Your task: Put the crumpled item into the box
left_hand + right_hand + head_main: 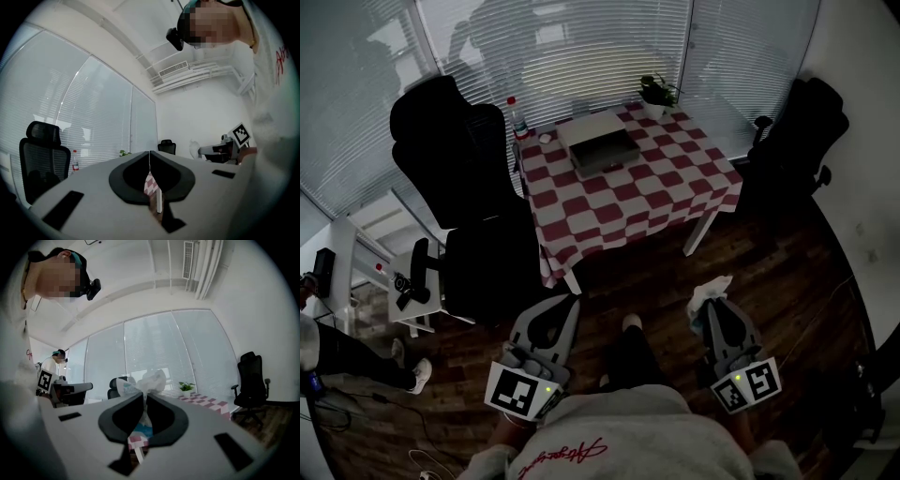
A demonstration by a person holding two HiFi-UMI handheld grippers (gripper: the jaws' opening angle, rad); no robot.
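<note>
An open grey box (602, 145) rests on the red-and-white checked table (656, 192) at the far side of the room. My right gripper (712, 302) is shut on a crumpled white wrapper (710, 291), whose bunched top (149, 381) sticks out above the jaws in the right gripper view. It is held low, well short of the table. My left gripper (564, 305) is shut with nothing in it, its tips (149, 153) pressed together, at the same height to the left.
A black office chair (464, 178) stands left of the table, another (797, 131) at the right by the window. A bottle (517, 117) and a potted plant (658, 94) sit on the table. Dark wood floor (656, 281) lies between me and the table. A person's legs (356, 361) show at left.
</note>
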